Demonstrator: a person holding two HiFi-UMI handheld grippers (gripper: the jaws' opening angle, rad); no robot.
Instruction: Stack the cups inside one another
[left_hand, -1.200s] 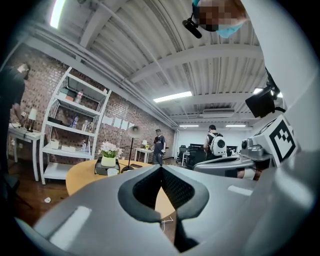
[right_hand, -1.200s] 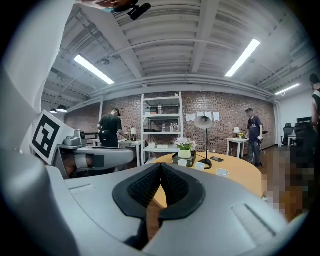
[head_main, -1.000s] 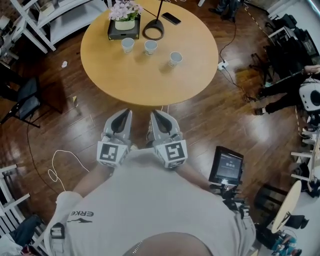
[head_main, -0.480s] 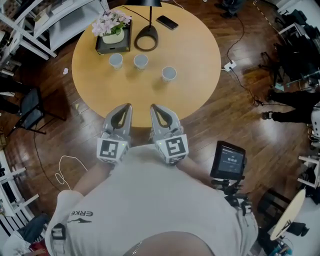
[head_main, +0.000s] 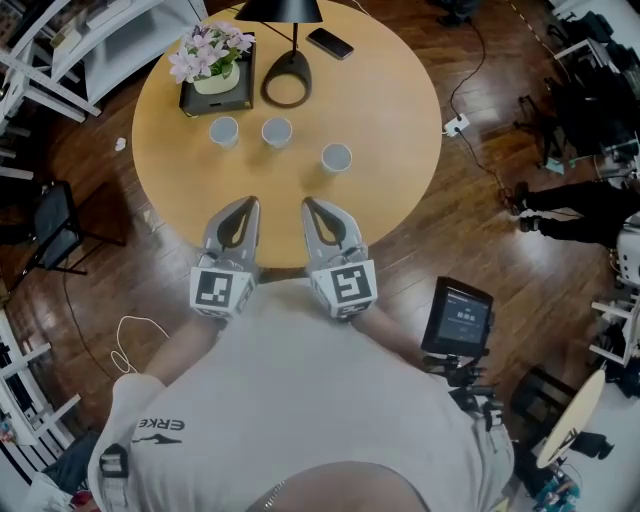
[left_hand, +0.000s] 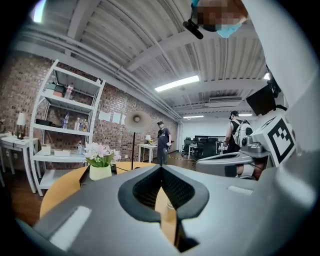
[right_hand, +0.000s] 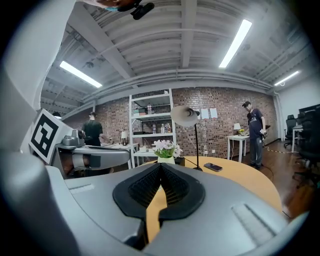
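Head view: on the round yellow wooden table (head_main: 395, 110), three small pale cups stand upright and apart, the left cup (head_main: 223, 130) and middle cup (head_main: 276, 131) near the white pot of pink flowers (head_main: 210, 62), the right cup (head_main: 336, 157) off alone; the left gripper (head_main: 246, 205) and right gripper (head_main: 312, 205) point at them from the near rim, and the grey sleeve (head_main: 160, 425) reads "ERKE". Left gripper view: the left gripper (left_hand: 161, 167) has its jaws pressed together on nothing. Right gripper view: the right gripper (right_hand: 160, 166) is likewise closed and empty, with a black phone (right_hand: 213, 167) lying beyond.
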